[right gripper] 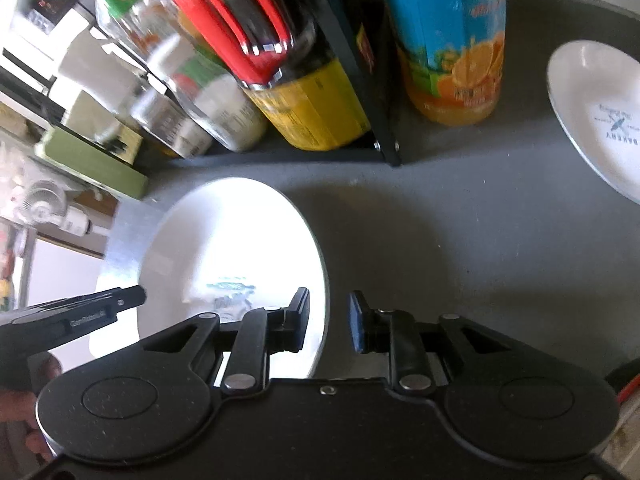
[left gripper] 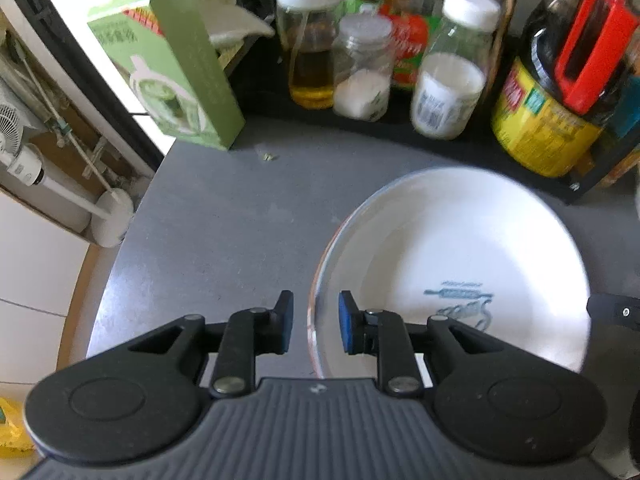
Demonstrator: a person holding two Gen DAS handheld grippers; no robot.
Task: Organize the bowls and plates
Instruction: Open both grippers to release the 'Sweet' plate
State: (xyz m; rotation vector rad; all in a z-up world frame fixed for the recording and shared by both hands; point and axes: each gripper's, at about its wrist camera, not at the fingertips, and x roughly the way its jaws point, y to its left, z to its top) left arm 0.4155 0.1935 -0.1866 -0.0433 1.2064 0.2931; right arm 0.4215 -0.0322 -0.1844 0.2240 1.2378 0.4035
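Observation:
A white plate point(left gripper: 452, 264) with a blue printed motif lies on the grey table point(left gripper: 224, 216). My left gripper point(left gripper: 315, 322) is open, its jaws standing either side of the plate's left rim. The same plate shows in the right wrist view point(right gripper: 240, 236), where my right gripper point(right gripper: 330, 322) is open with its jaws either side of the plate's right rim. The left gripper point(right gripper: 120, 300) reaches in at that plate's left side. A second white plate point(right gripper: 596, 116) with dark lettering lies at the far right of the table.
A black rack at the table's back holds bottles and jars: an oil bottle point(left gripper: 310, 40), a salt jar point(left gripper: 362, 68), a white-capped bottle point(left gripper: 452, 76), a dark sauce bottle point(left gripper: 560, 92). A green box point(left gripper: 172, 68) stands back left. An orange juice bottle point(right gripper: 452, 40) stands beside the rack.

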